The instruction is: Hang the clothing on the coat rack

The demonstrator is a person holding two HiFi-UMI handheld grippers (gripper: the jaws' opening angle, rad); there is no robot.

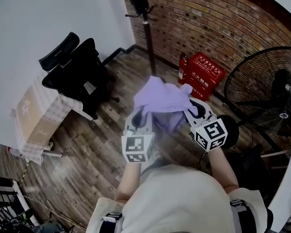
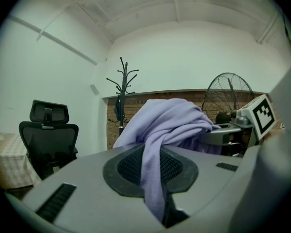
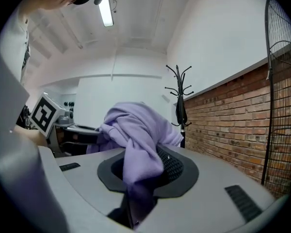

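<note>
The left hand-held gripper (image 1: pixel 138 116) and right hand-held gripper (image 1: pixel 196 111) both clench the garment (image 1: pixel 162 98), slung between them short of the rack (image 1: pixel 146 23). Bunched cloth may slide from a pinch and drop to the floor (image 1: pixel 87 154).

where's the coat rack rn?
Head view, top centre: the coat rack stands by the brick wall, left of the red box, beyond the purple garment.

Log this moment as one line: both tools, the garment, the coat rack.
left tool: shut on purple garment | right tool: shut on purple garment | coat rack: ahead by brick wall | status: not yet hung
</note>
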